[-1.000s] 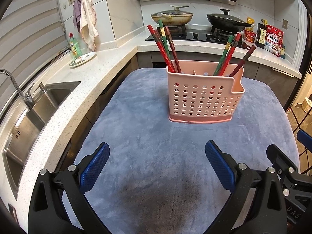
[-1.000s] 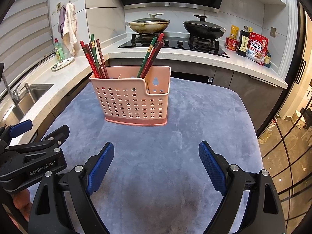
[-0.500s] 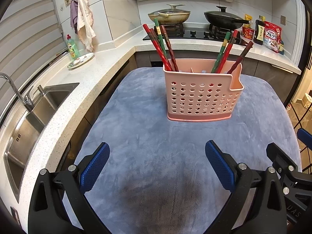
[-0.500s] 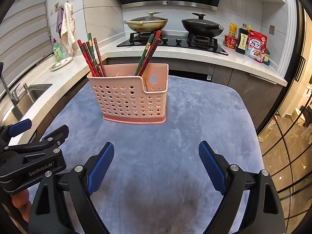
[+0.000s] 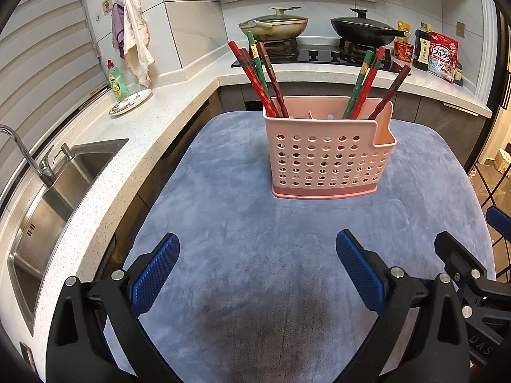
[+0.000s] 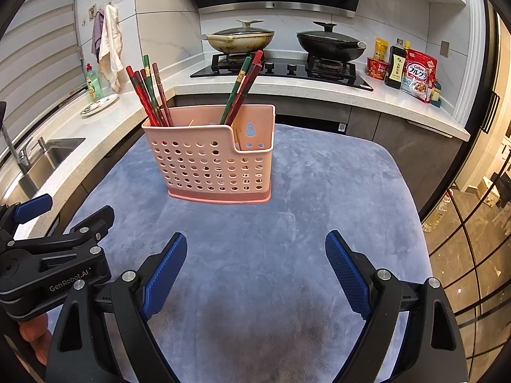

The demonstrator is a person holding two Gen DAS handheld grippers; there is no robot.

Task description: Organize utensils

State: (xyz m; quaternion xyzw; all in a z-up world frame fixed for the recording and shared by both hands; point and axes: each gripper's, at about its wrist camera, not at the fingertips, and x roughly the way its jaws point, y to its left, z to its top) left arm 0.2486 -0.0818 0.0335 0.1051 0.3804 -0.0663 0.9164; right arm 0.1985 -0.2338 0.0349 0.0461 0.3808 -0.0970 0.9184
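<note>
- Left tongs: jaws spread wide, blue pads apart, nothing between them; they hover over the grey-blue cloth that covers the table.
- Right tongs: jaws likewise wide, empty, over the same cloth, pointing down toward it at a slant.
- Pink perforated holder: stands upright on the cloth, well beyond both sets of tongs, nearer the far edge of the table. Front wall is stepped, lower at its right end.
- Left chopstick bundle: red, green and brown sticks in the holder's left end, leaning left, tips above the rim.
- Right chopstick bundle: a green, a red and a dark brown stick toward the holder's right, leaning right.
- In the right wrist view the right-end compartment, with a keyhole slot in its back wall, shows no chopsticks; its floor is hidden.
- Background: sink with tap at left of the worktop; dish-soap bottle beside a small plate; cloths hang on the wall above.
- Hob behind carries a lidded beige pan and a black wok; food packets stand to its right.
- A fingertip shows under the left tongs' body at the lower left edge of the right wrist view.
</note>
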